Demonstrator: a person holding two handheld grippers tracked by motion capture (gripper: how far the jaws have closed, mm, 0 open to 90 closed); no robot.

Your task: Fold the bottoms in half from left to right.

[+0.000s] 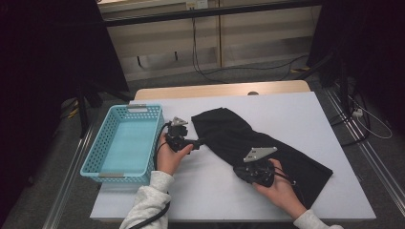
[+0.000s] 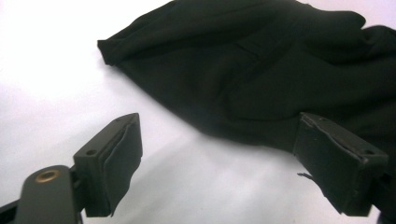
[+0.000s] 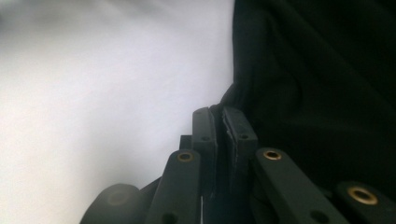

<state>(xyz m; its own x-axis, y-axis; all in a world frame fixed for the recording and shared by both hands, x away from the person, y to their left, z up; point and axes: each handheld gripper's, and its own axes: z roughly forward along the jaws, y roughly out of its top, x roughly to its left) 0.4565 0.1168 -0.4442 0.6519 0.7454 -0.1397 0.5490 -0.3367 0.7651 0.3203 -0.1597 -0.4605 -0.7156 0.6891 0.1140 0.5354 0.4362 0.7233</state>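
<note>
Black cloth [image 3: 317,70] edge looks pinched by the closed right gripper [image 3: 219,122].

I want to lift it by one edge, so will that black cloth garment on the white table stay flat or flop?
The black cloth garment probably flops: it lies creased and folded. It likely drapes from the right tool, shut on its edge, and seems light.

Premises: a lab or recording studio, not a home. A white table [image 1: 296,114] stands on grey carpet, flanked by black curtains [image 1: 47,57] and dark stands [image 1: 83,109]. Loose cables [image 1: 200,67] run across the floor to a plain panelled wall [image 1: 248,38]. Metal floor rails [image 1: 71,176] line both sides of the table.
</note>
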